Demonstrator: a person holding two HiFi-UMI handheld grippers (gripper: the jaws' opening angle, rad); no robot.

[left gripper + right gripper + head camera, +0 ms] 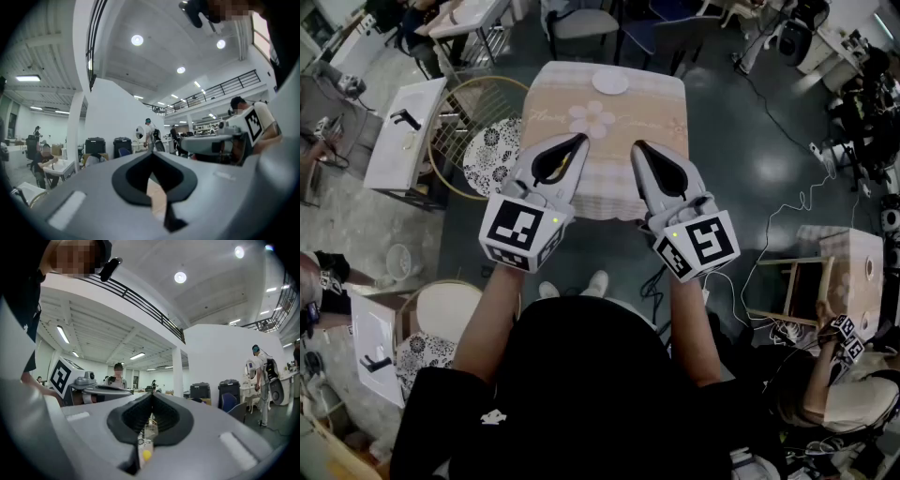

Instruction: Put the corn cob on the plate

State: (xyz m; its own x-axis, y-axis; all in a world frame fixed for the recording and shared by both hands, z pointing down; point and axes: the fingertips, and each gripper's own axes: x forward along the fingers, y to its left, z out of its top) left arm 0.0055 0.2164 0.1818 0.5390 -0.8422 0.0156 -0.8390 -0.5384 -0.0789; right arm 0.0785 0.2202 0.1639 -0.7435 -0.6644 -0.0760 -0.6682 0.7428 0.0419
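A white plate lies at the far edge of a table covered with a beige checked cloth. No corn cob shows in the head view. Both grippers are held level over the table's near edge, side by side. My left gripper is shut with nothing in it, and its jaws meet at the tips in the left gripper view. My right gripper is shut and empty too. Through the slit under its jaws a small yellow thing shows; I cannot tell what it is.
A round wicker chair with a patterned cushion stands left of the table, beside a small white table. A wooden stool and floor cables are at the right. Chairs stand beyond the table. A seated person is at the lower right.
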